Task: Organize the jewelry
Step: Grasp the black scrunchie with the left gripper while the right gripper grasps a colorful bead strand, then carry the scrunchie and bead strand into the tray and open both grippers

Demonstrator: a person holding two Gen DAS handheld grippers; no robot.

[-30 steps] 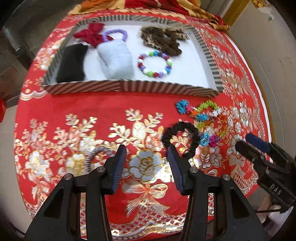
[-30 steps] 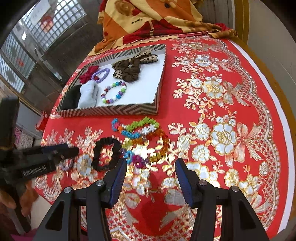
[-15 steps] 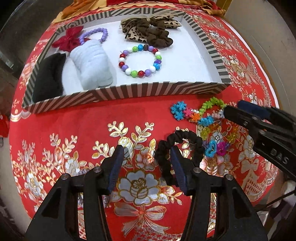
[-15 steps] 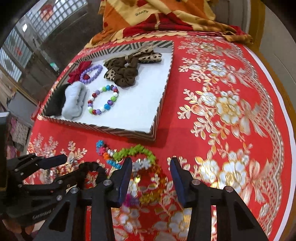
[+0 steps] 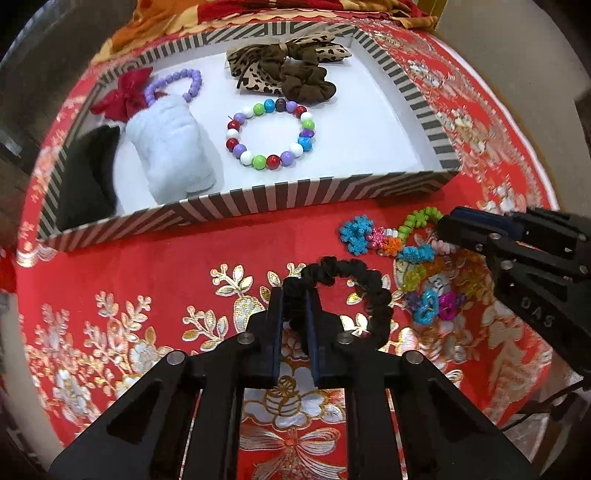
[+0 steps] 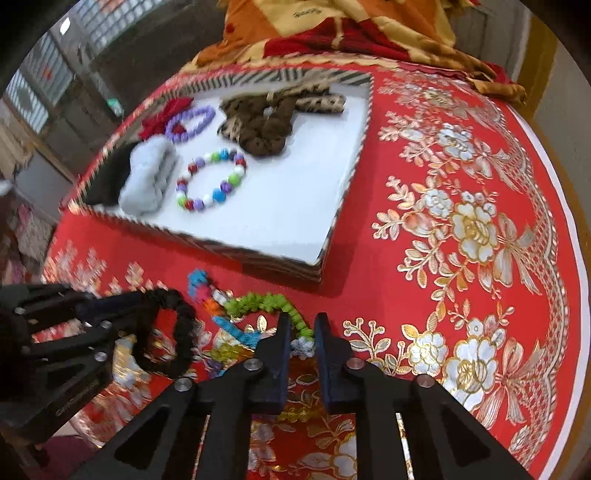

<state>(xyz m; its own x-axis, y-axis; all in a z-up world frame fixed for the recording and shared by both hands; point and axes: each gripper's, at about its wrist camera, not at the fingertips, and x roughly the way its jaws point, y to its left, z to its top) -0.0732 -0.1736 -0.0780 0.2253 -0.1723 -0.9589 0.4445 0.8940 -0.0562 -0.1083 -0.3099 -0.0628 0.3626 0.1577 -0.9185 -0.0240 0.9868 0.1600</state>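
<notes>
A black scrunchie (image 5: 369, 280) lies on the red and gold tablecloth. My left gripper (image 5: 295, 295) is closing, and its pads pinch the scrunchie's near left part. To the right lies a tangle of colourful flower-bead bracelets (image 5: 417, 254). My right gripper (image 6: 301, 321) is closing on the tangle's green and white beads (image 6: 295, 325). In the left wrist view the right gripper (image 5: 447, 221) reaches in from the right. The right wrist view shows the left gripper (image 6: 133, 306) on the scrunchie (image 6: 177, 343). Behind both stands a striped box (image 5: 258, 199).
The box holds a multicolour bead bracelet (image 5: 269, 136), a leopard bow with a brown scrunchie (image 5: 295, 74), a purple bead bracelet (image 5: 177, 83), a red bow (image 5: 125, 96), a white fluffy piece (image 5: 170, 147) and a black one (image 5: 88, 173). An orange blanket (image 6: 332, 26) lies behind.
Both grippers moved forward and down toward the items, then went from open to shut: the left took hold of the black scrunchie, the right of the bead bracelets.
</notes>
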